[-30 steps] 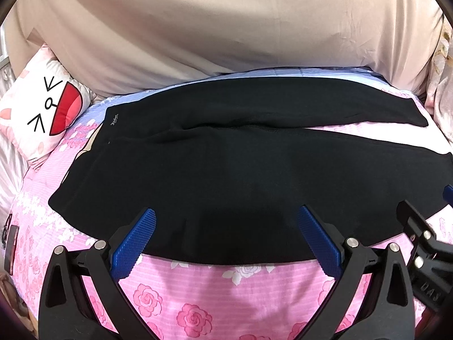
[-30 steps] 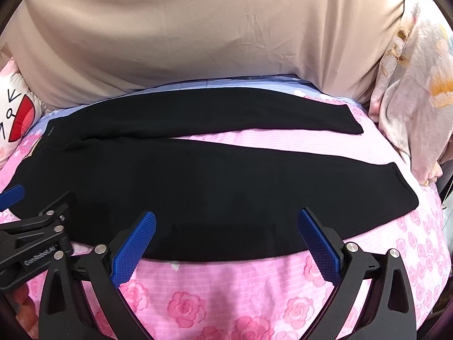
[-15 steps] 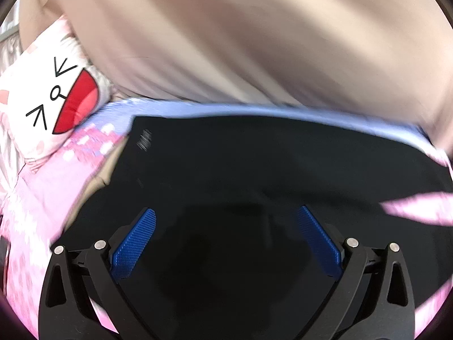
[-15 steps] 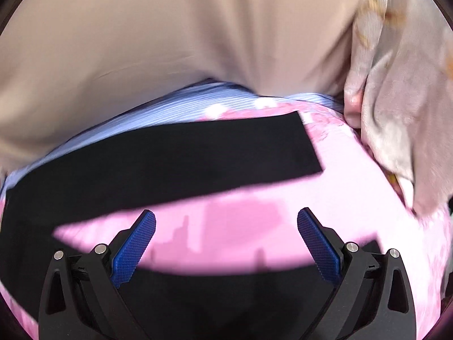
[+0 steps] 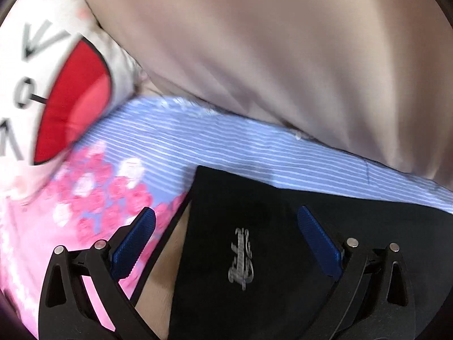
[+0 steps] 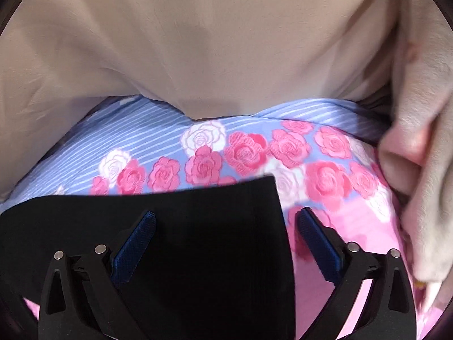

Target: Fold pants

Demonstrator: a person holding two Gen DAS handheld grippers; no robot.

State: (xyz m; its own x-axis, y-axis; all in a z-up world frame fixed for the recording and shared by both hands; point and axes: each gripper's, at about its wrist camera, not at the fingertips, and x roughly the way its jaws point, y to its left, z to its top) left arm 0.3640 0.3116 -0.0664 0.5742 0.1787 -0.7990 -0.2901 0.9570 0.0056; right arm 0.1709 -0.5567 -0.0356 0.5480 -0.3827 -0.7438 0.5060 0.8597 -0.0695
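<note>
Both grippers, left [image 5: 226,243] and right [image 6: 225,243], hover spread over the pants' [image 5: 283,255] far corners; each should pinch one edge squarely.

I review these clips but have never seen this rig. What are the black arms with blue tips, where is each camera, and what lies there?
No robot here: a person holds a two-finger tool in each hand, with a fisheye camera looking along its fingers. The left hand-held gripper is open over the waistband corner of the black fabric pants, beside the silver logo. The right hand-held gripper is open over the far leg's cuff. Nothing is held. The pants lie on a pink rose-print bedsheet, with a white cartoon-face pillow at left and a beige cloth backdrop behind.
</note>
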